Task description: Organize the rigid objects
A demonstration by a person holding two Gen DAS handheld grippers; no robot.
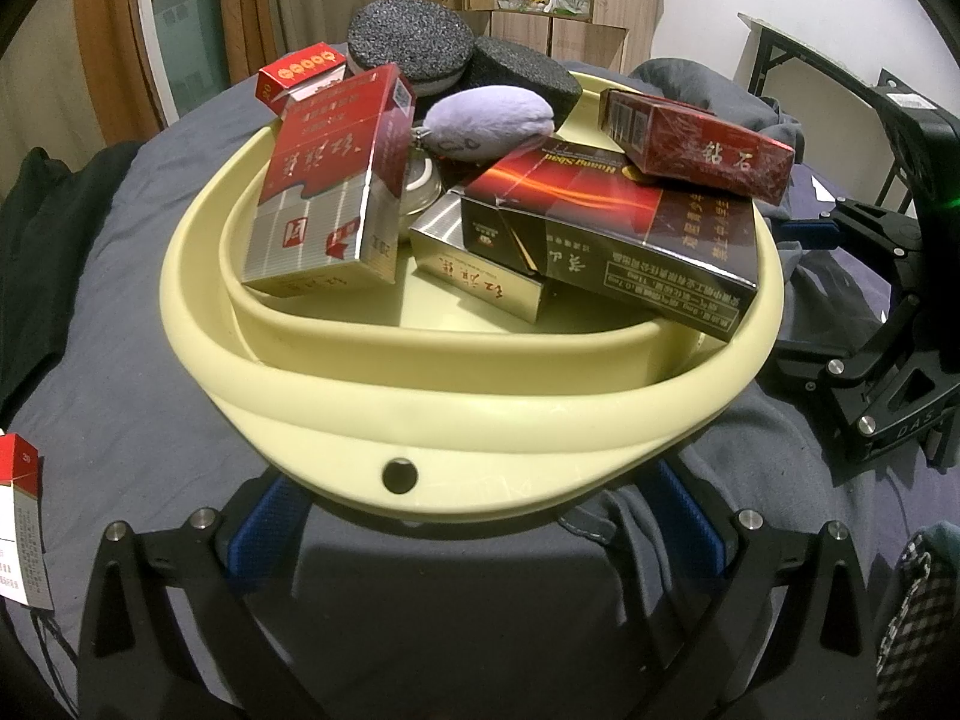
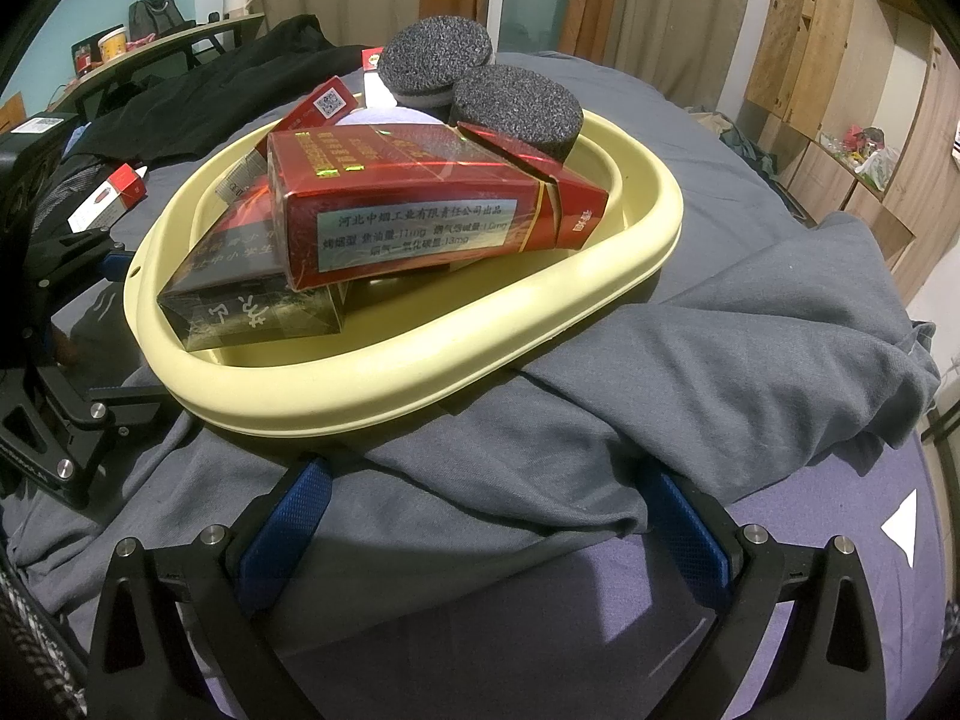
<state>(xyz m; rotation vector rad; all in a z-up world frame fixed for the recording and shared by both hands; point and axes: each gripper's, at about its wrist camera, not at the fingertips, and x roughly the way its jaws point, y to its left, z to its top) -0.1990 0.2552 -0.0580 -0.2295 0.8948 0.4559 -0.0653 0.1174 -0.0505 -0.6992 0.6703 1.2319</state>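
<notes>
Plainly, cream basin [image 1: 420, 396] heaped with cigarette boxes [image 1: 612, 222], left hand-held gripper [image 1: 474, 516] spread apart, right hand-held gripper [image 2: 480, 516] likewise apart

— What does my left gripper [image 1: 477, 525] look like from its own camera?

— I see two black finger arms with triangular cut-outs, each carrying two round silver screws [image 1: 201, 519] near its top. The inner pads [image 1: 264, 525] are ribbed blue.

— And my right gripper [image 2: 486, 516]?

— Same build: black frames, silver screw heads, textured blue pads [image 2: 285, 525]. In the left camera it appears again at three o'clock, a black hinged body with bolts, pale lettering stamped on its lower plate and a green glow on the housing above.

— Any cables or sleeves?

— None I can make out.
</notes>
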